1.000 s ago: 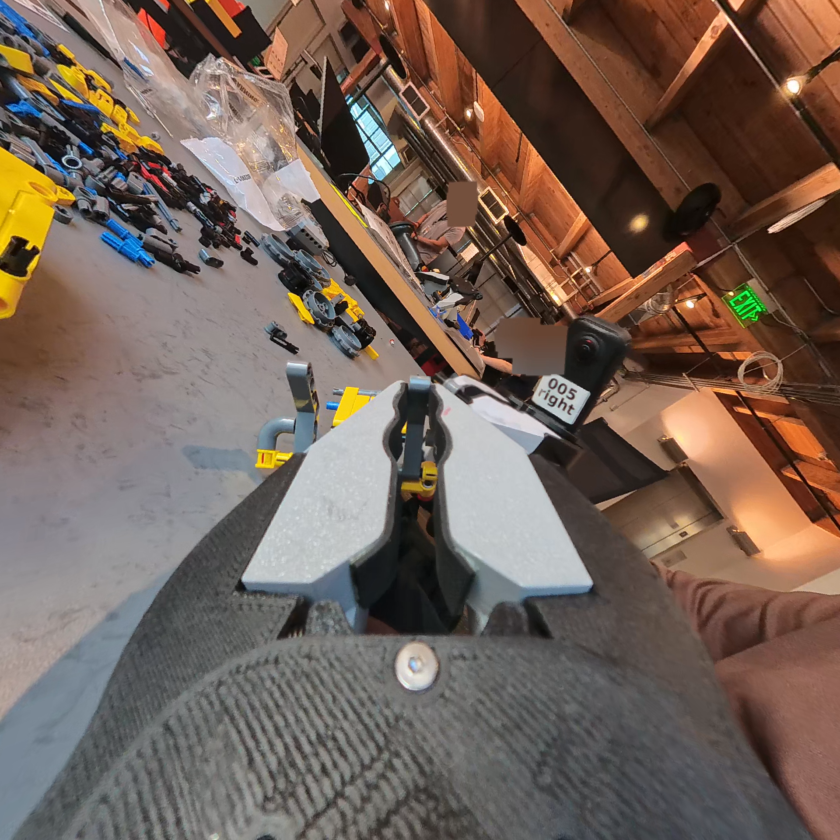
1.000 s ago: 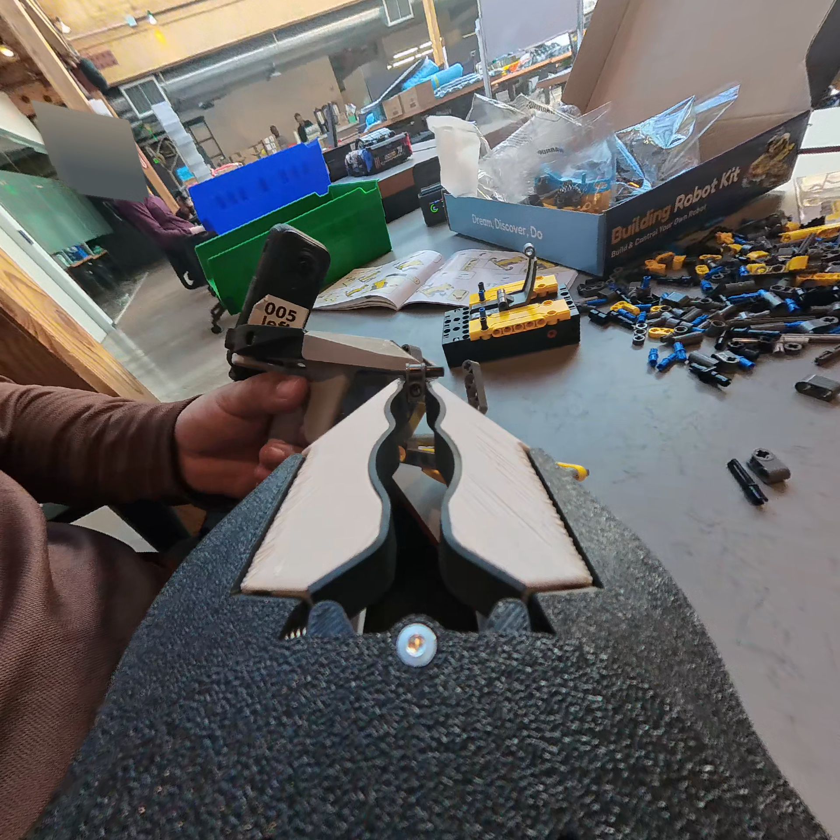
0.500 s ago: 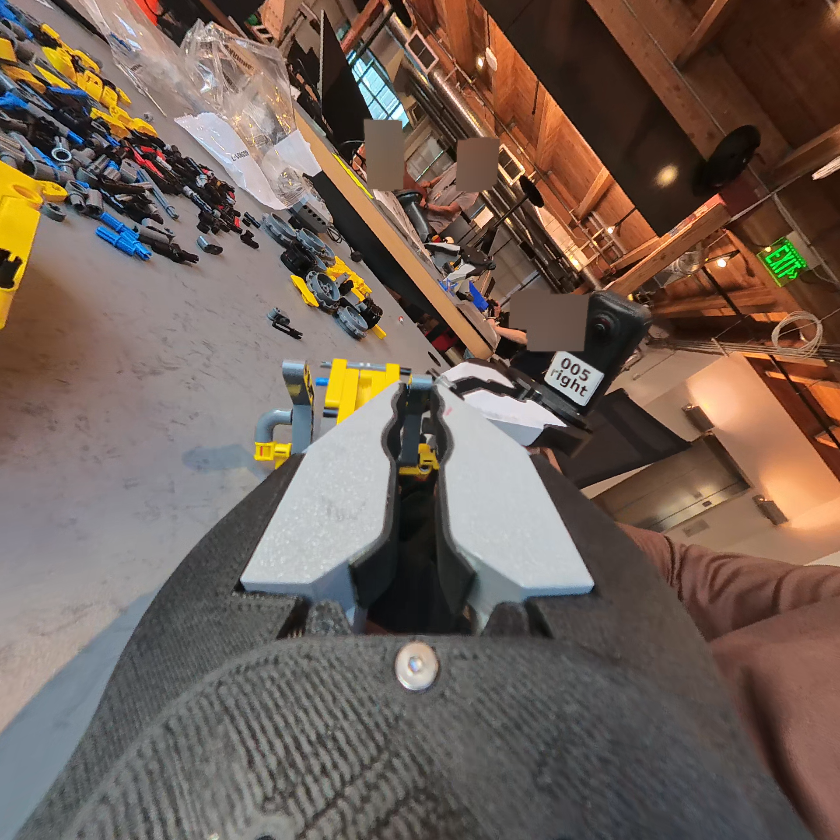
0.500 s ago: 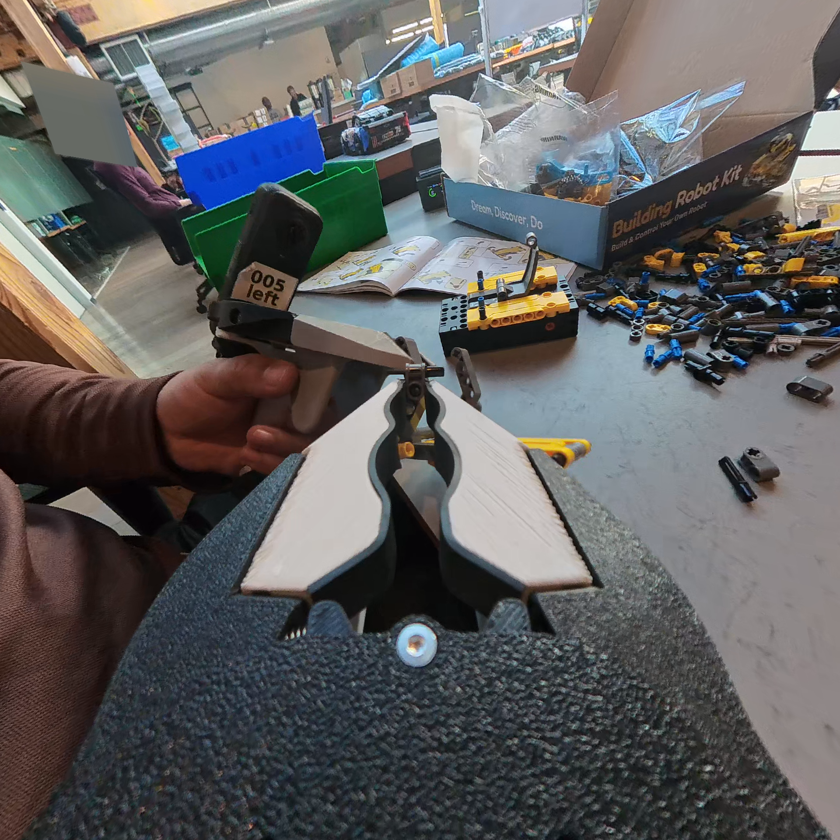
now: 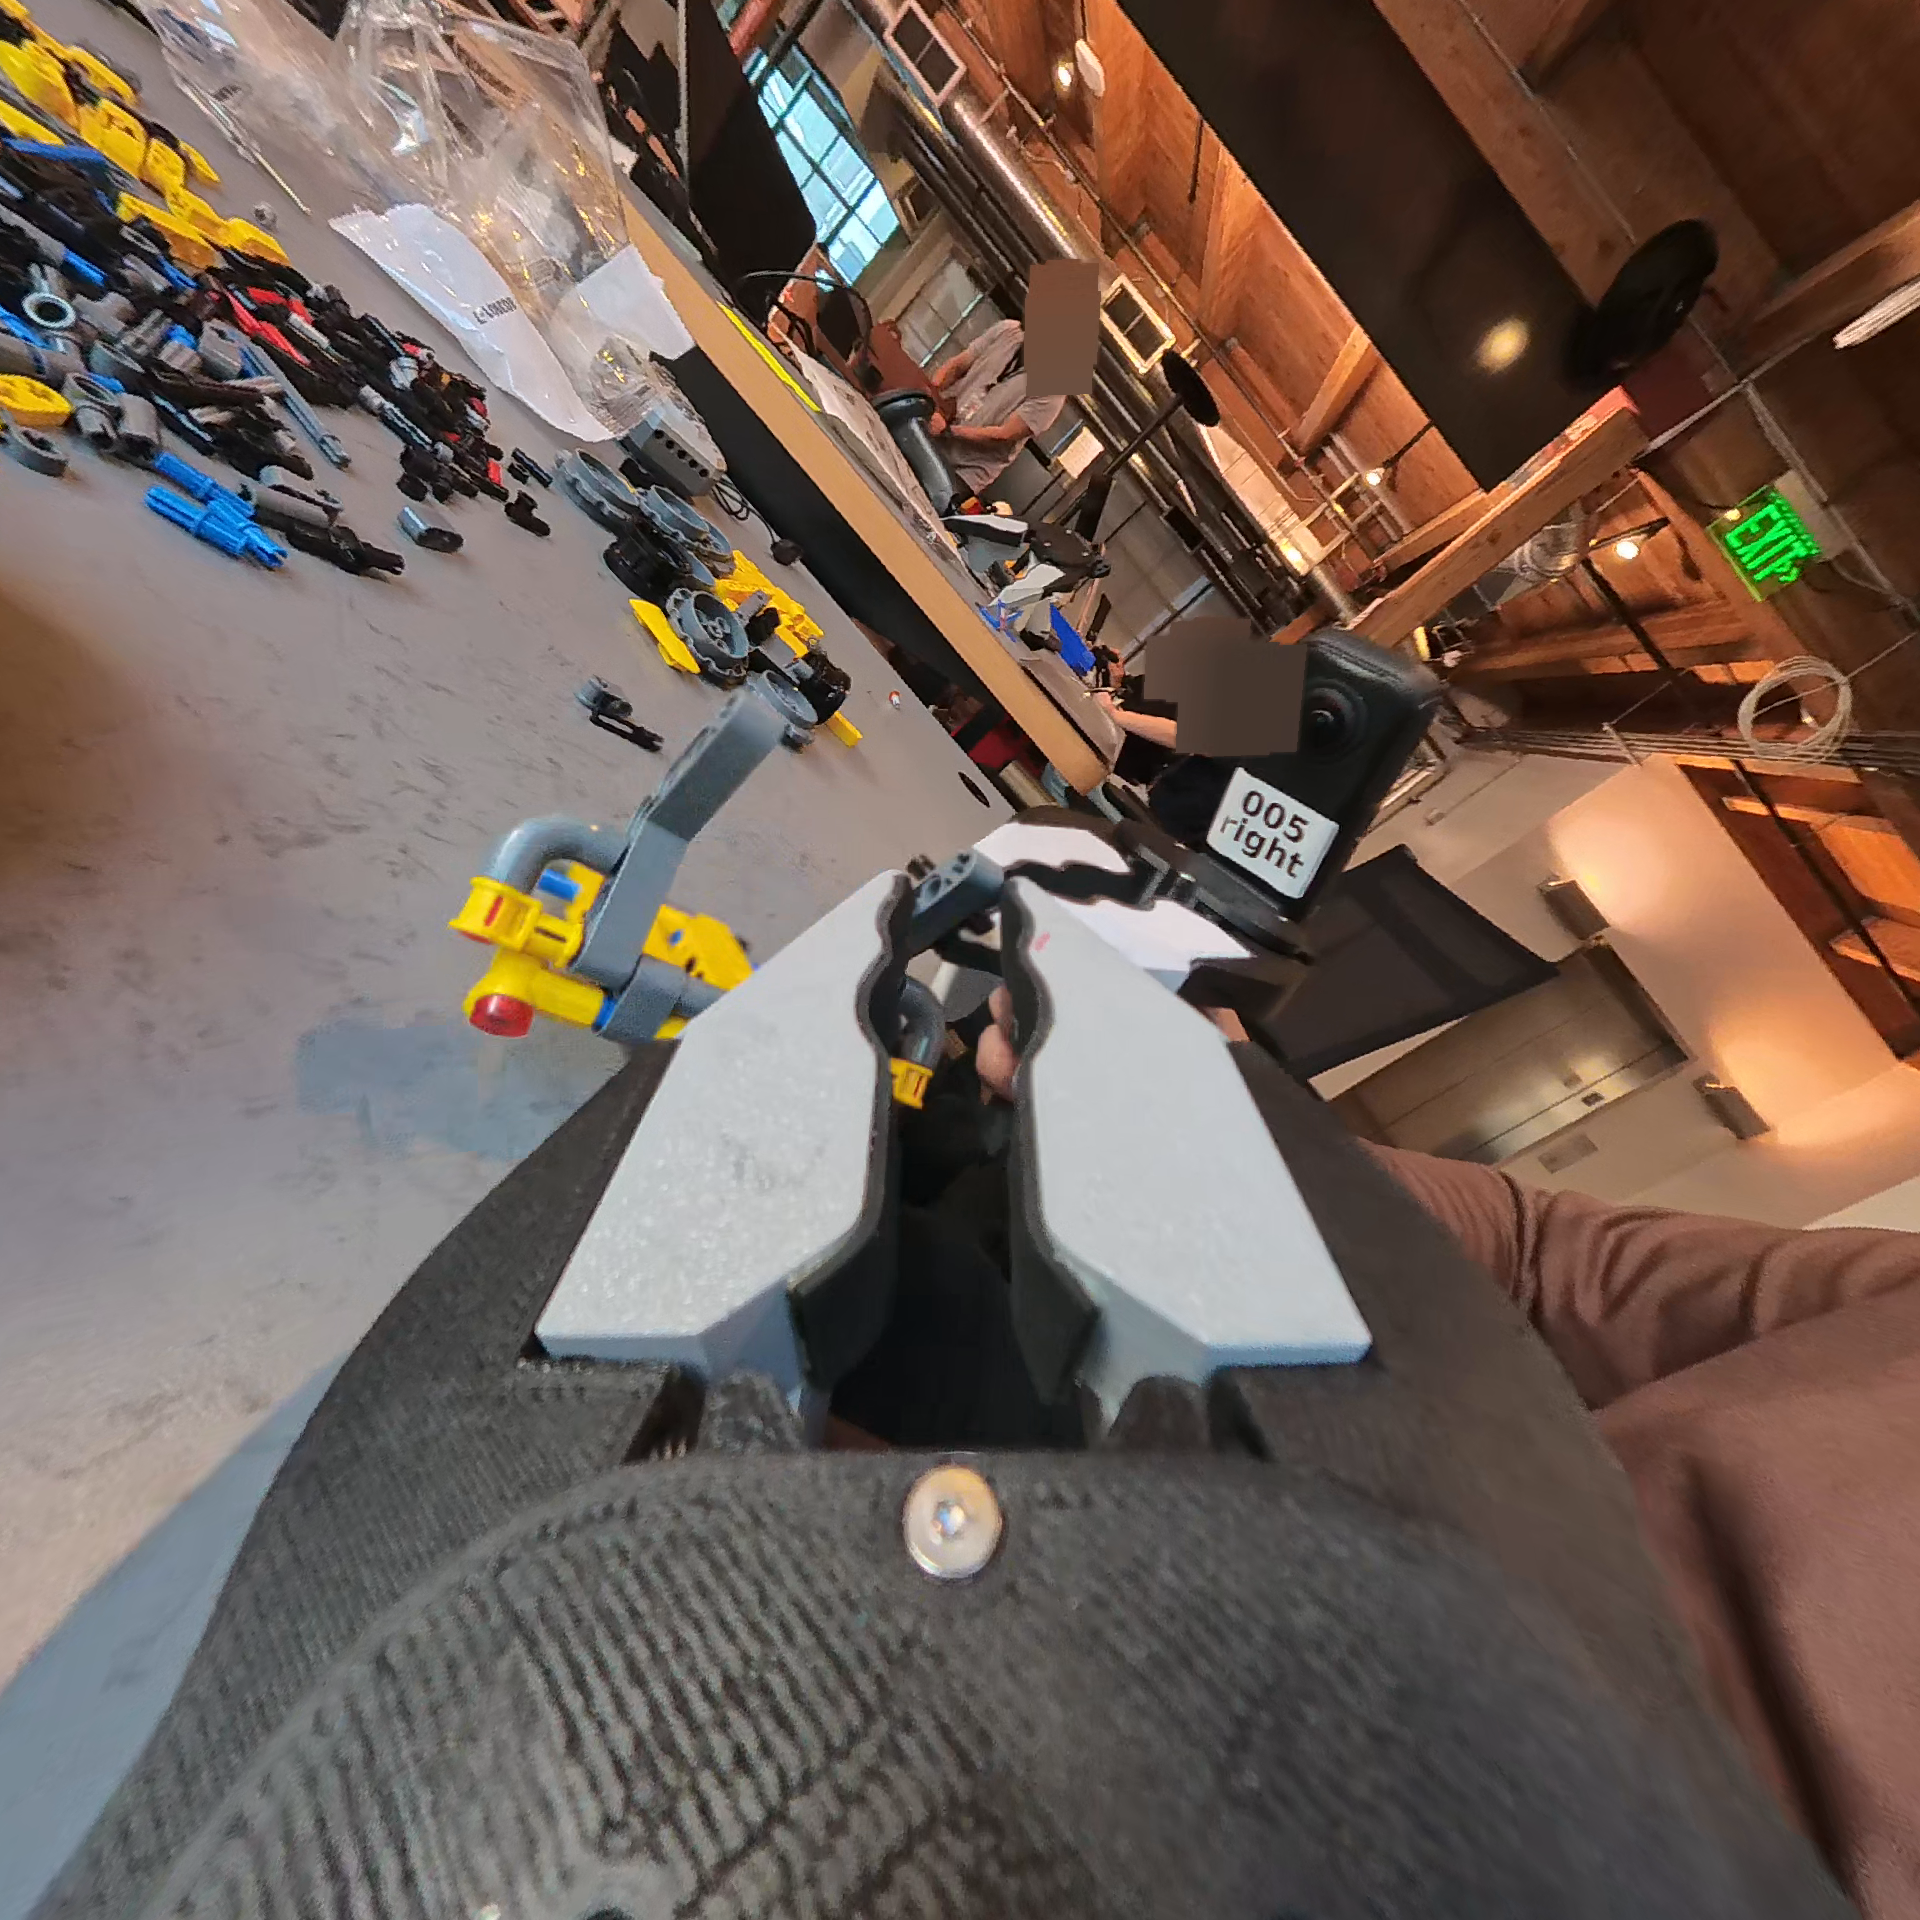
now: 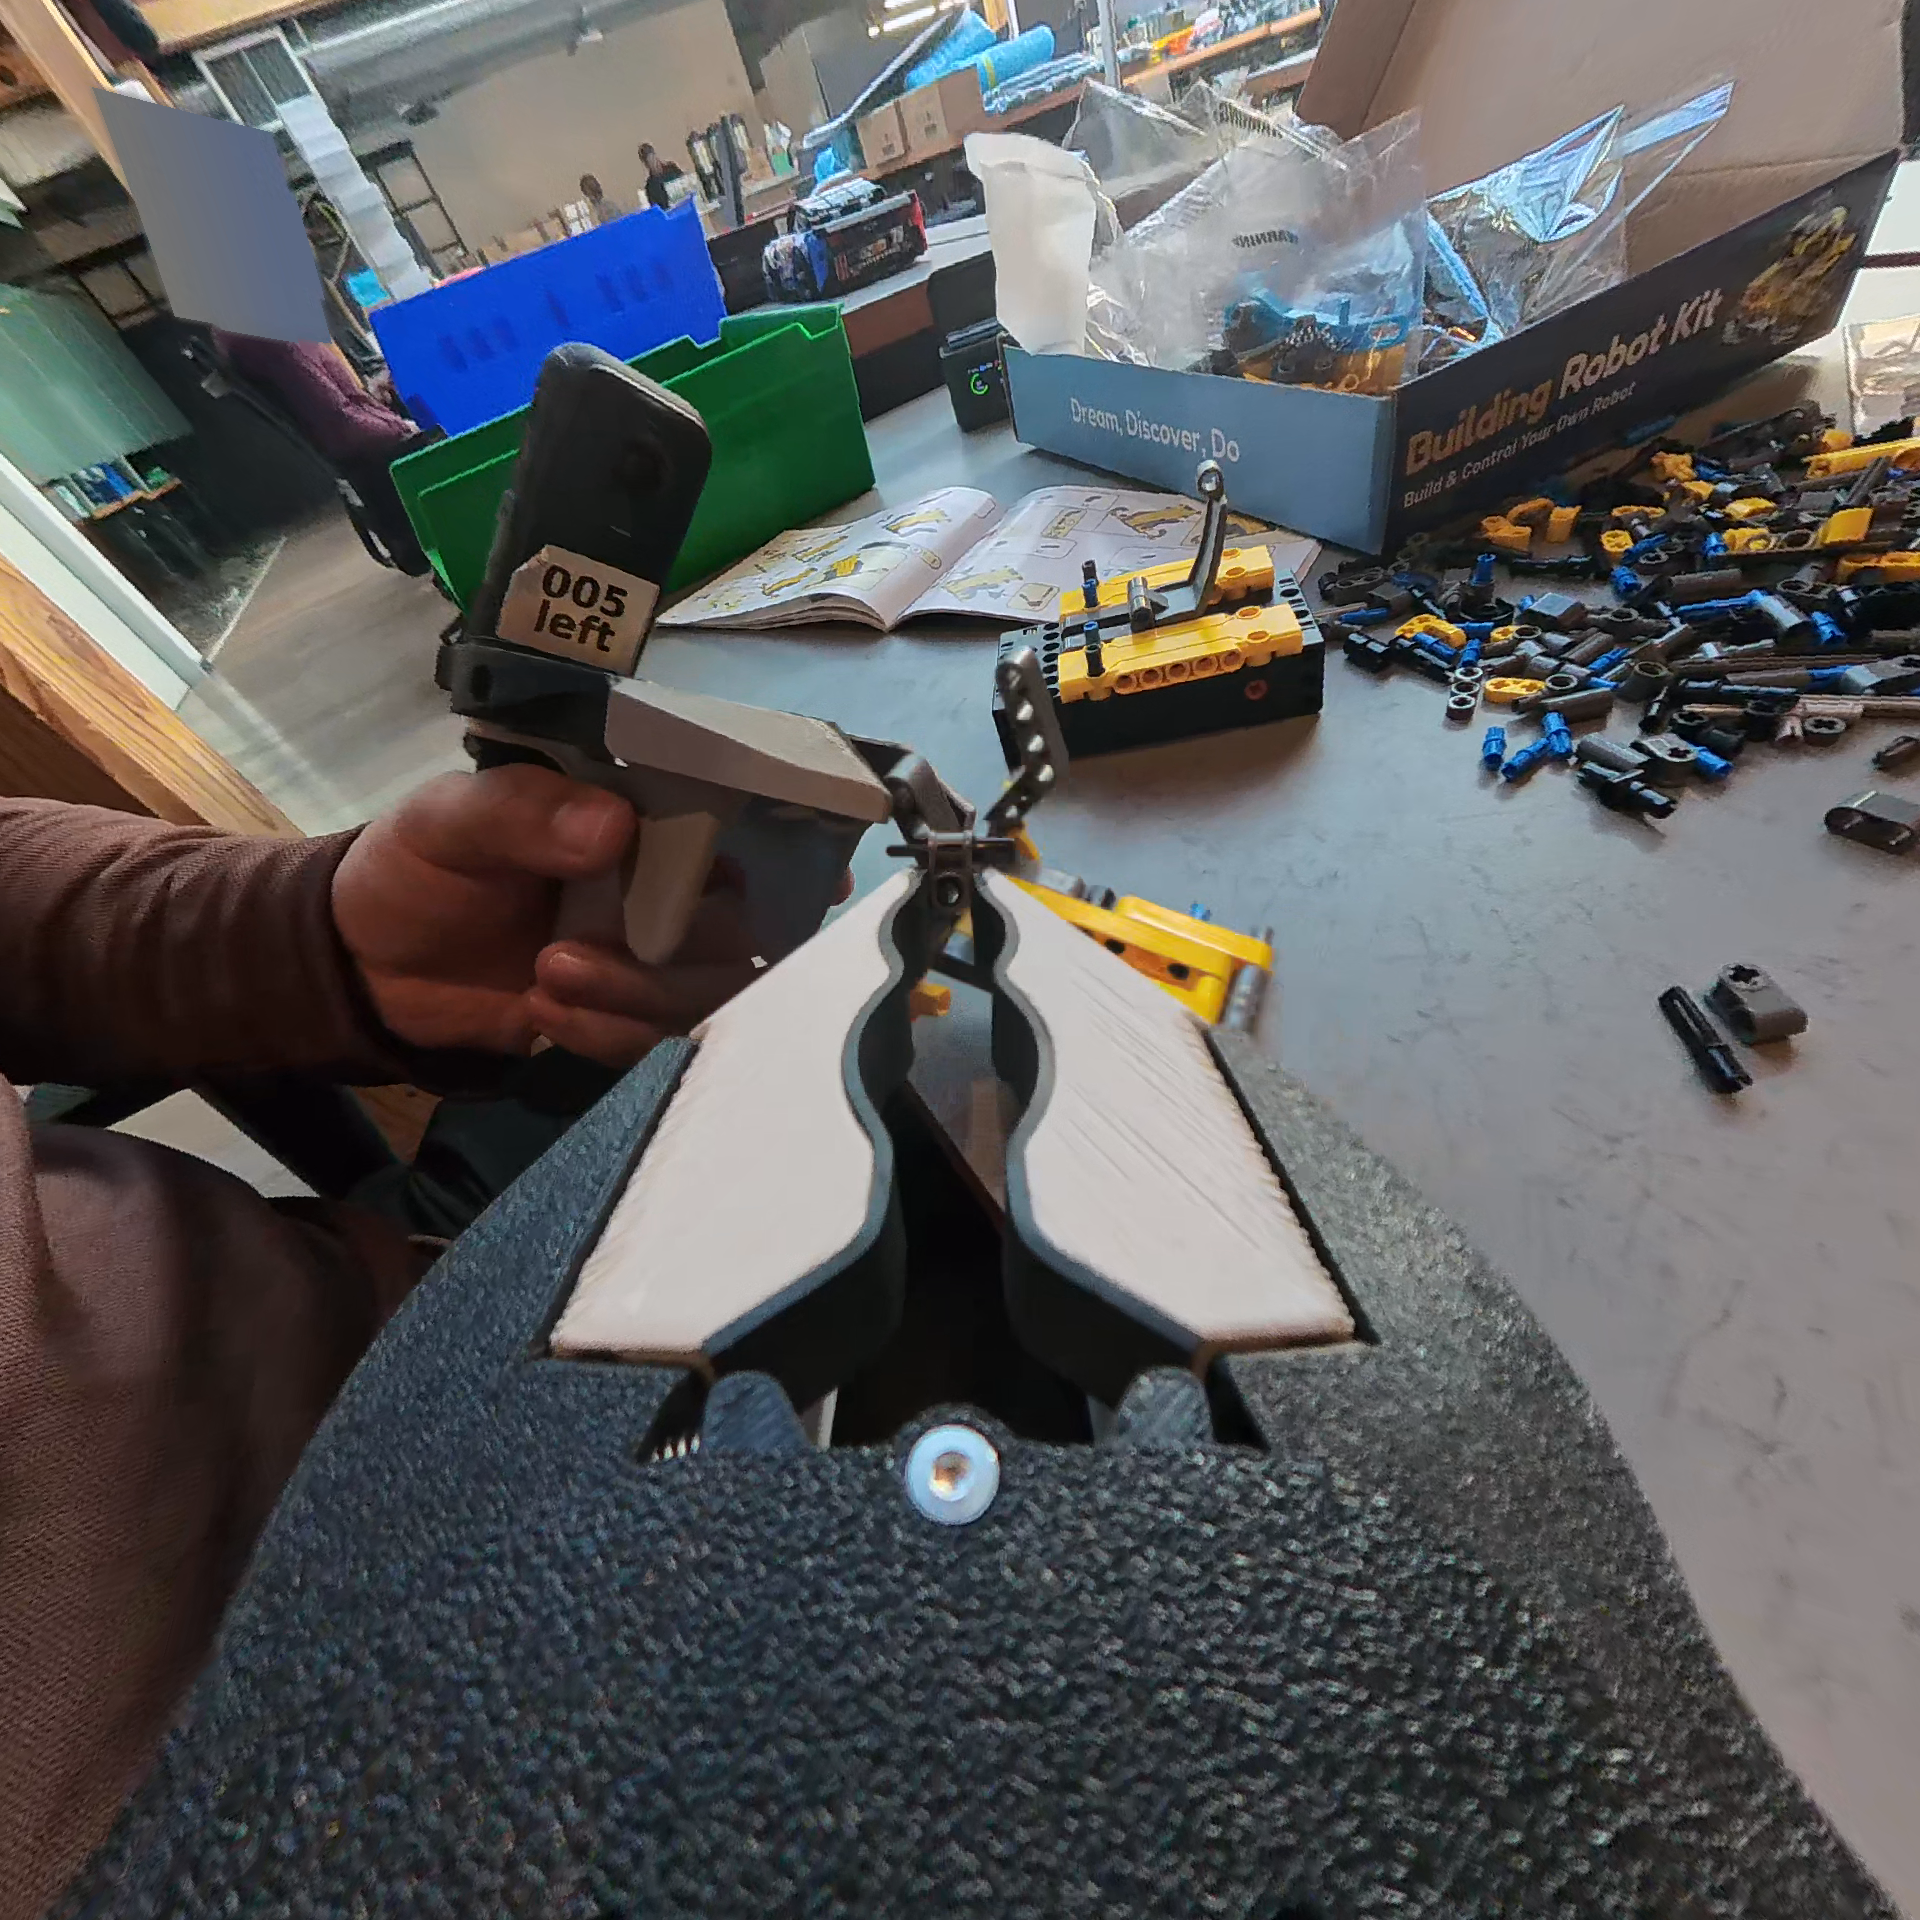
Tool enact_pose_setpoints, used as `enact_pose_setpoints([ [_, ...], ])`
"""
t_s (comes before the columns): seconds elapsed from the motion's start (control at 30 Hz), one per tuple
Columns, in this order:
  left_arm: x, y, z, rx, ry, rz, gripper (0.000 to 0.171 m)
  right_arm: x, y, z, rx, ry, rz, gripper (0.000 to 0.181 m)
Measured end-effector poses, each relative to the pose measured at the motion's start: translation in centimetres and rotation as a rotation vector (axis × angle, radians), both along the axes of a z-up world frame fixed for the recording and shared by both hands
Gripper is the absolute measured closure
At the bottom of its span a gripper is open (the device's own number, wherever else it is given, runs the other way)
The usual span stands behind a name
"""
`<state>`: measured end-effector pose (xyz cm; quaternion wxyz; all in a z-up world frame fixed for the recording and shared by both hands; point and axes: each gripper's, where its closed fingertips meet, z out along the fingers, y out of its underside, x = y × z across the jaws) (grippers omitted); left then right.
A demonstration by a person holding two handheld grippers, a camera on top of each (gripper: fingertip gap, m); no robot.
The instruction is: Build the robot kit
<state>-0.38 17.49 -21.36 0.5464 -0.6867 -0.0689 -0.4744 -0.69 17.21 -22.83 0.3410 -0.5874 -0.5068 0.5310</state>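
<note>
**A:** What's nearest, and what's just changed?

**B:** The right gripper (image 6: 948,883) is clenched on a small dark cross connector (image 6: 948,854). The left gripper (image 5: 951,904) meets it tip to tip, pinching a grey link (image 5: 948,888). Its jaws stand a little wider than half a second ago. The yellow-and-grey assembly (image 5: 582,935) has swung from upright to tilted, and its long grey beam now leans away.

**A:** Is the assembly on the table (image 5: 208,831)?

**B:** It's just above it, with a shadow underneath, right beside both tips.

**A:** Room around it?

**B:** There's bare tabletop beyond the assembly, and the table's edge is close behind it on the hand's side. Farther off are a black-and-yellow block build (image 6: 1174,665) and scattered loose parts (image 6: 1662,665). Farthest are the open booklet (image 6: 935,561), the green bin (image 6: 769,457) and the cardboard box (image 6: 1558,416).
</note>
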Motion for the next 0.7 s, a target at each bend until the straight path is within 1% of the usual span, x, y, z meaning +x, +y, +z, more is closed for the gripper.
enact_pose_setpoints([
  [0.07,-0.1,0.0,-0.2,-0.003,0.004,0.001,0.159,-0.1,0.1,-0.2,0.005,-0.009,-0.004,0.177],
  [0.13,-0.4,0.3,-1.0,-0.019,0.070,0.019,0.164,-0.2,0.2,-0.7,0.011,-0.032,-0.007,0.177],
  [0.2,-0.4,0.4,-1.3,-0.022,0.108,0.027,0.164,-0.3,0.1,-0.6,-0.009,-0.020,-0.002,0.177],
  [0.37,-0.6,0.4,-1.3,-0.035,0.077,0.013,0.163,-0.4,0.3,-1.0,-0.005,-0.032,-0.002,0.177],
  [0.57,-0.7,0.3,-1.3,-0.041,0.072,0.001,0.160,-0.6,0.6,-1.7,-0.061,-0.048,0.001,0.178],
  [0.7,-0.7,0.3,-1.5,-0.046,0.123,-0.007,0.154,-0.7,0.8,-2.1,-0.091,-0.055,0.005,0.177],
])
